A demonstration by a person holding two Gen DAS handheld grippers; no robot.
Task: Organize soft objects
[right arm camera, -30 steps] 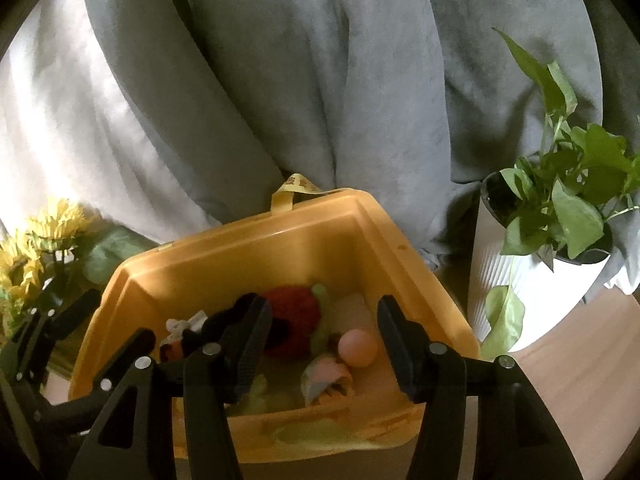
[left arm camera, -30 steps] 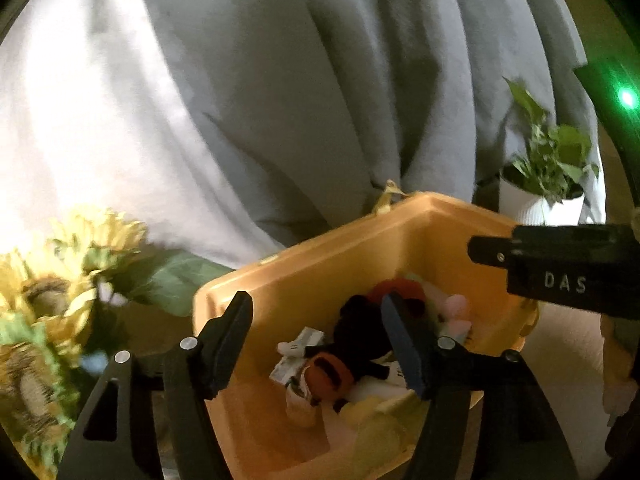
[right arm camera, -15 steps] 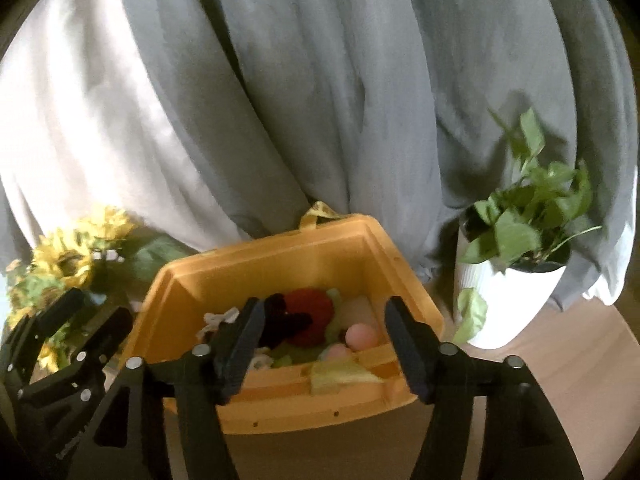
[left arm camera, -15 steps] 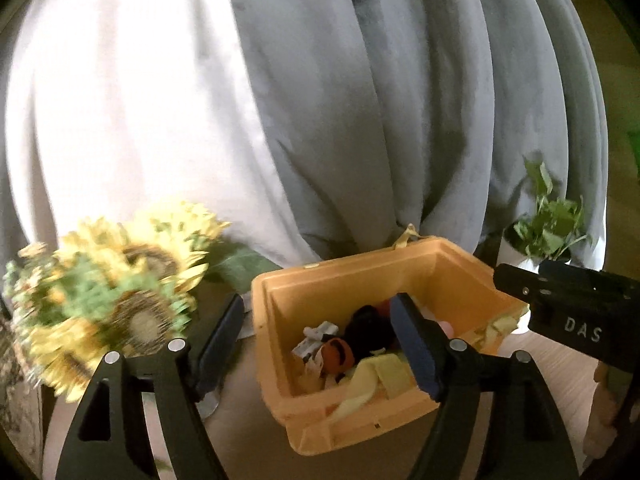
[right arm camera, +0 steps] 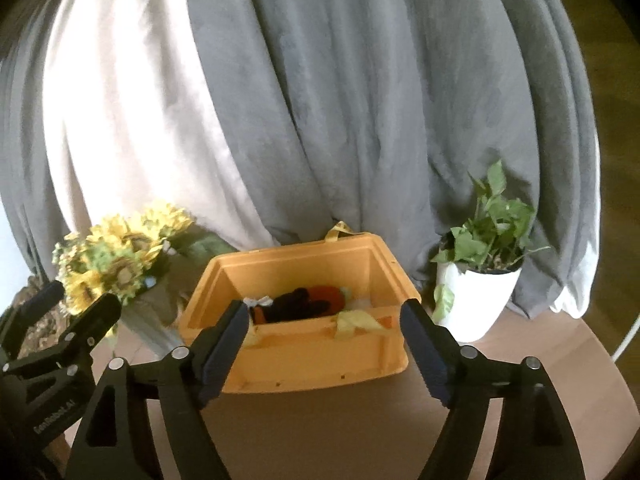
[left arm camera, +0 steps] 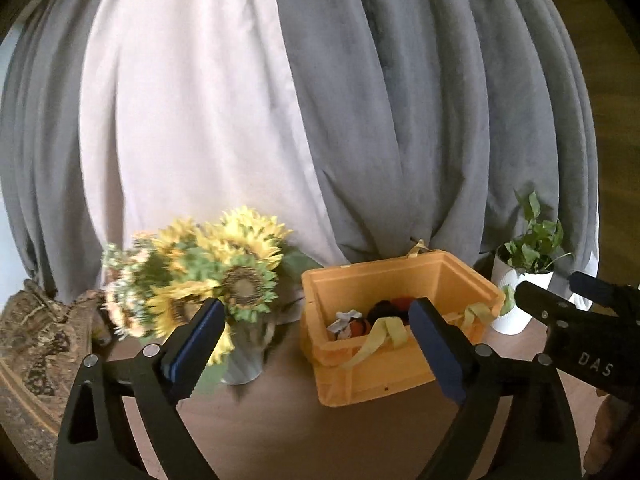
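Orange bin on round wooden table, centre of right-wrist view, just ahead of both grippers. Soft toys piled inside: black plush, red plush, small white-bowed piece at left end. Yellow-green cloth draped over near rim, hanging partly outside. Yellow strap sticking up at far rim.

Left gripper: jaws spread wide, nothing between; left finger in front of sunflowers, right finger in front of bin. Right gripper: also wide apart, empty, fingers framing bin front w/o touching it.

Sunflower bouquet in pale vase left of bin, near but apart. White pot w/ green plant right of bin, near but apart. Grey and white curtains behind everything. Patterned fabric at far left edge of left-wrist view; exact item unclear.
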